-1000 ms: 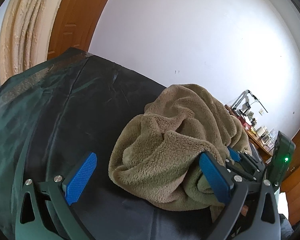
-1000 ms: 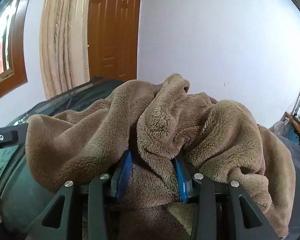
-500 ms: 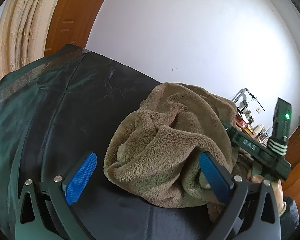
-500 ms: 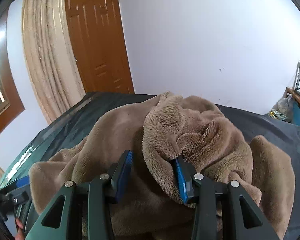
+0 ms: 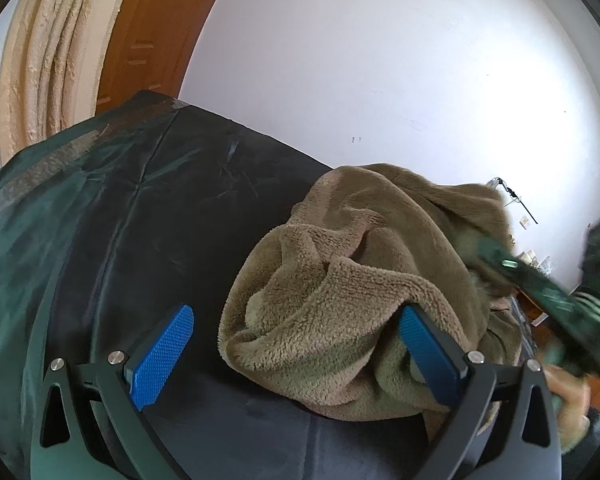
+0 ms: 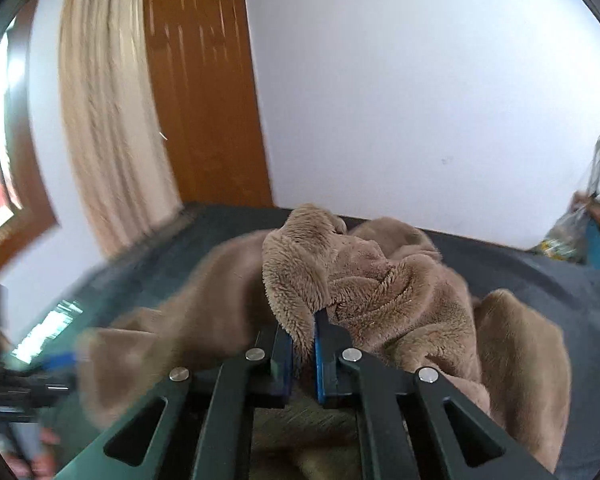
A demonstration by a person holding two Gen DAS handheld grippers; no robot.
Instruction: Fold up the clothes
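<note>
Garment: a tan fleece garment (image 5: 352, 304) lies in a rumpled heap, with loose rolls and ridges and no flat panel or straight folded edge in sight; in the left wrist view it sits at about 4 o'clock.

Progress: judged from these views alone, the fleece is not in a folded state; it is bunched, and spreading, aligning and folding all look to be left. What kind of garment it is cannot be told from the heap.

Right gripper (image 6: 303, 350): its jaws are drawn almost together and pinch a thick fold of the fleece between the blue pads; that fold rises above the rest of the heap toward 12 o'clock.

Left gripper (image 5: 296, 354): its jaws stand wide apart and hold nothing; the near edge of the heap lies between them, up against the right-hand pad, while the left-hand pad is over bare cover.

Surface: a dark green, slightly shiny cover (image 5: 112, 216) spread over a broad flat surface, creased, with bare space from 9 to 11 o'clock of the heap.

Room: a plain white wall (image 6: 420, 80) at 12 o'clock, a brown wooden door (image 6: 208, 100) and a pale beige curtain (image 6: 104, 140) at 10 to 11 o'clock, a window edge at 9 o'clock, and blurred clutter at 3 o'clock.
</note>
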